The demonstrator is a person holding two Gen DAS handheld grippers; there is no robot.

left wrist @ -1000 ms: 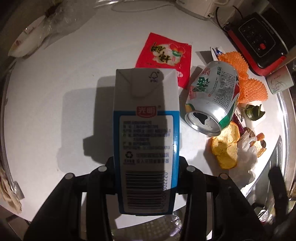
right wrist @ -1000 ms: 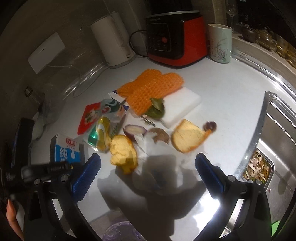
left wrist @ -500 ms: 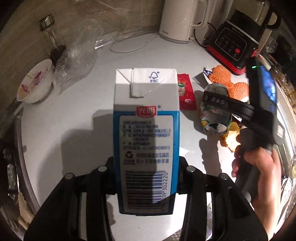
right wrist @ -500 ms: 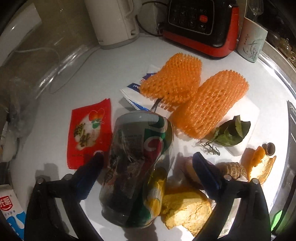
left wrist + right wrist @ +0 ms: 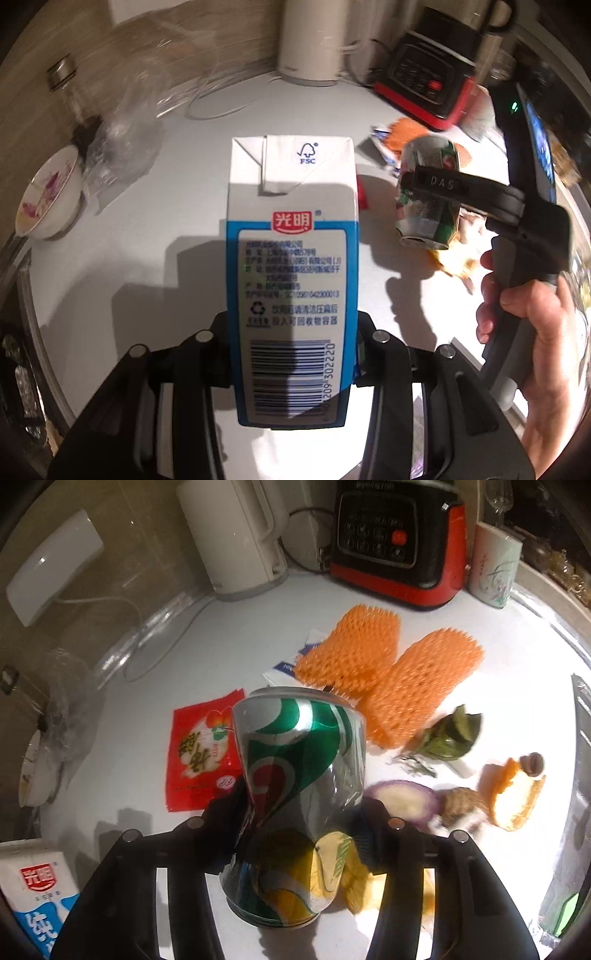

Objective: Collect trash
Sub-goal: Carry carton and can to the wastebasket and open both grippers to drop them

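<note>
Dented aluminium, the can (image 5: 295,805) lies on the white bench (image 5: 236,657) with its long axis running straight out between the right gripper (image 5: 299,812) jaws, which have just been closing and now clamp its waist.

The carton (image 5: 291,273) sits between the left gripper's (image 5: 291,354) fingers, above the counter (image 5: 147,258). To its left lie a bowl (image 5: 48,199) and a plastic bag (image 5: 122,147); beyond it stands a kettle (image 5: 314,40). The can (image 5: 295,797) sits between the right gripper's (image 5: 299,830) fingers. Left of that gripper lies a wrapper (image 5: 203,753); ahead lie foam nets (image 5: 388,672), behind them a cooker (image 5: 399,542); food scraps (image 5: 480,797) lie right.
</note>
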